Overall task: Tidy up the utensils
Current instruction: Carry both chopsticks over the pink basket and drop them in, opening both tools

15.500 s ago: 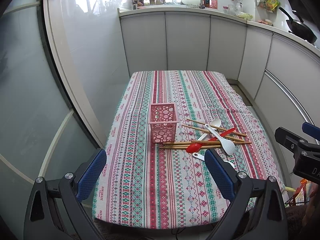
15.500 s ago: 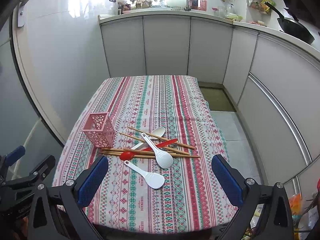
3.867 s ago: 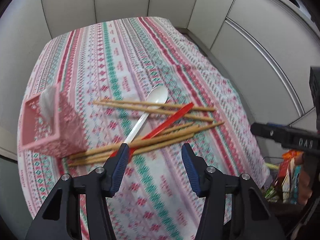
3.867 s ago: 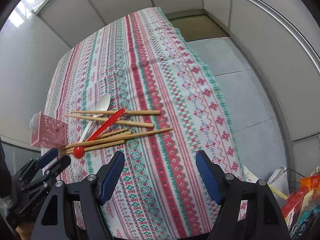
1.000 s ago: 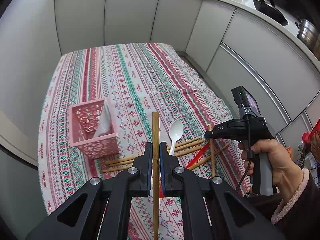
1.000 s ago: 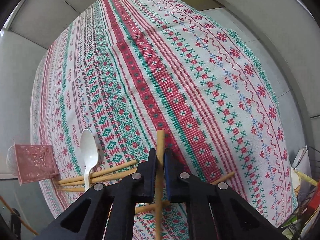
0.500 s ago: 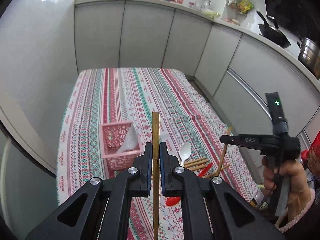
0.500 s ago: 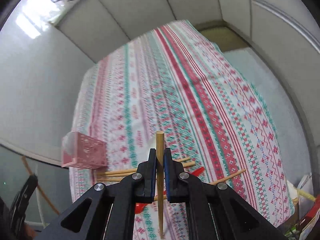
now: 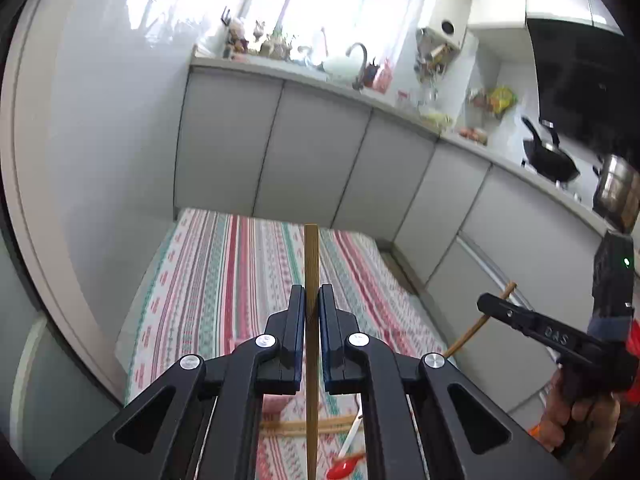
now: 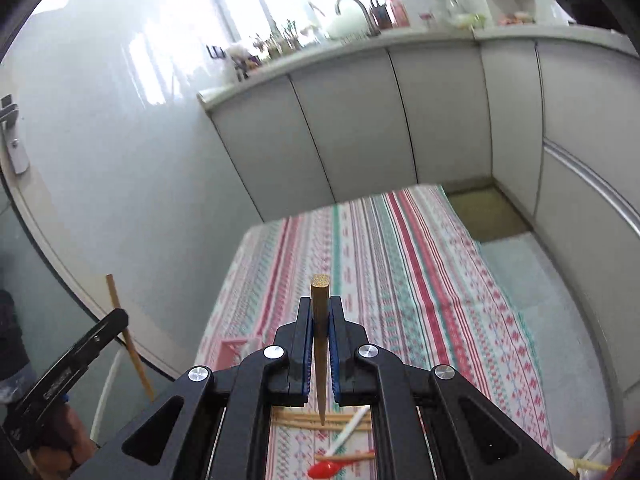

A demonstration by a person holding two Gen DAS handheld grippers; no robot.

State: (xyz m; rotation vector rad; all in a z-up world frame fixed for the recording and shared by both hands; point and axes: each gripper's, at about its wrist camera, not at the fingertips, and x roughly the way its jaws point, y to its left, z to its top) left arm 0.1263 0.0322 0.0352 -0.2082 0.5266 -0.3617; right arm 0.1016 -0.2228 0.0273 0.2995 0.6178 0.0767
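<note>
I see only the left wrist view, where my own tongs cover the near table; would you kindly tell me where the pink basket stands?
Observer: In the right wrist view a corner of the pink basket shows on the striped cloth, just left of the right tongs.
Operator: Thank you. How does the right chopstick sit?
Observer: The right chopstick is clamped between the shut pads, thick end past the fingertips, thin tip down over the loose chopsticks.
Operator: And mine, seen from outside?
Observer: The left chopstick leans, sticking out above and below the left tongs.
</note>
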